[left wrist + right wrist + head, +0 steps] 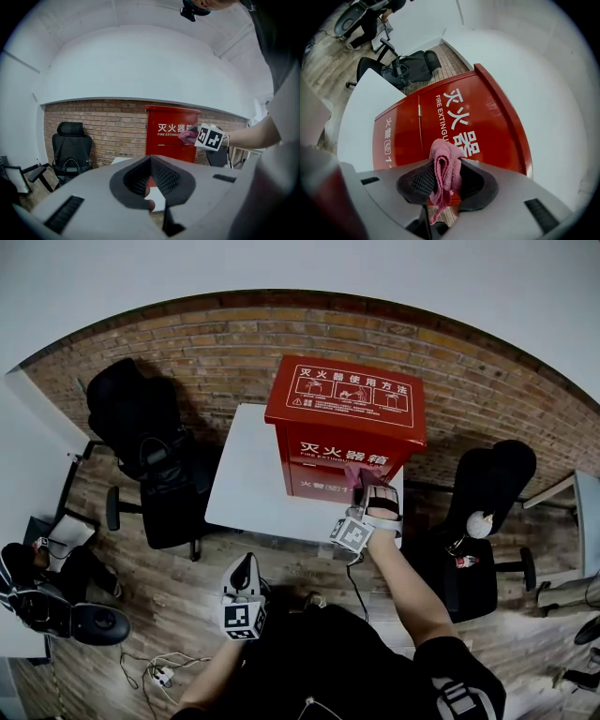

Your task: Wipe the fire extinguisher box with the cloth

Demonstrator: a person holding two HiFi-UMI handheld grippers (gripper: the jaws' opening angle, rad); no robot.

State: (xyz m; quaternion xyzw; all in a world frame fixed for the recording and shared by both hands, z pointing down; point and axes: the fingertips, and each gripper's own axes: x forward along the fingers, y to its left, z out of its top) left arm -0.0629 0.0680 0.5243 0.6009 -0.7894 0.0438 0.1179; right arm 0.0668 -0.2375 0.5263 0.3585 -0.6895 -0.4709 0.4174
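The red fire extinguisher box stands at the back of a white table, against a brick wall. My right gripper is shut on a bunched pink cloth and holds it against the box's front face, near the white lettering. In the right gripper view the cloth hangs between the jaws, with the box close behind. My left gripper hangs low in front of the table, shut and holding nothing. Its own view shows the box and the cloth further off.
A black office chair with a bag on it stands left of the table. Another black chair is on the right. Cables lie on the wooden floor at lower left. A second white table shows at the right edge.
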